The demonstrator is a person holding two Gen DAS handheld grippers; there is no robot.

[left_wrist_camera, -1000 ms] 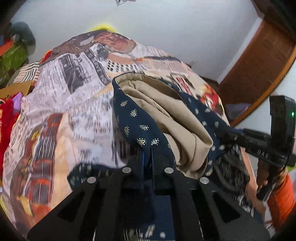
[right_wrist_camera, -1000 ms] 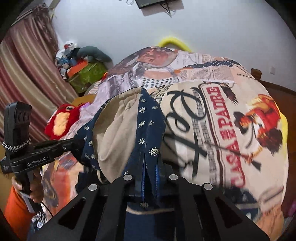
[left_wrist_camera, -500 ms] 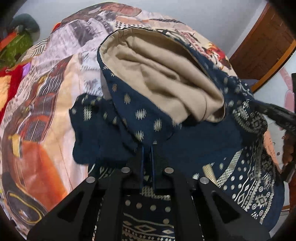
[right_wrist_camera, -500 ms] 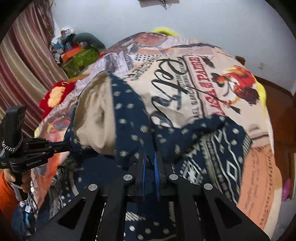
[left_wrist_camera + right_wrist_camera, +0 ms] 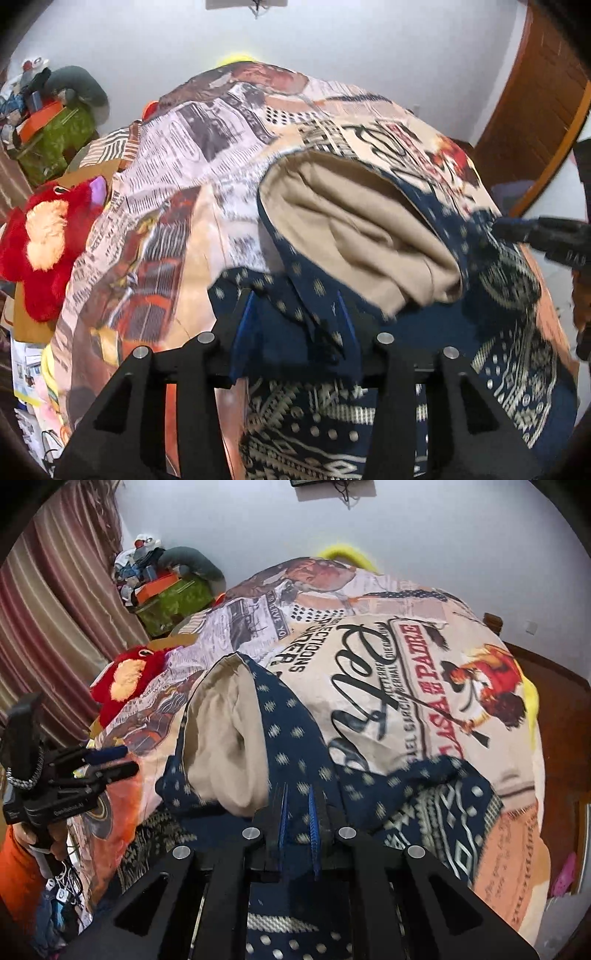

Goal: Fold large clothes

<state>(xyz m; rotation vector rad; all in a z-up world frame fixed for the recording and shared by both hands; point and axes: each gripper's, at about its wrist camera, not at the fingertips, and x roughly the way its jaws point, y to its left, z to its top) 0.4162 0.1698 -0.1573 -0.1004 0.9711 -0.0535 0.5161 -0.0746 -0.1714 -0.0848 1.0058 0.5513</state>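
Bed [image 5: 461, 657] covered by a printed spread bearing newspaper text, portraits and a rooster emblem. Directly on the spread lies a navy patterned garment [image 5: 498, 369] with a beige lining [image 5: 354, 225], folded over at the near end of the bed. A red plush toy [image 5: 44, 240] sits beside the bed's left edge.

My left claw [image 5: 295, 325] has just been opening; the navy, white-patterned garment with tan lining [image 5: 354, 229] lies loose between its blue pads. It rests on the bed's newspaper-print cover [image 5: 192, 155]. My right claw [image 5: 517, 225] pinches its far edge. A red plush toy [image 5: 44, 240] sits left.
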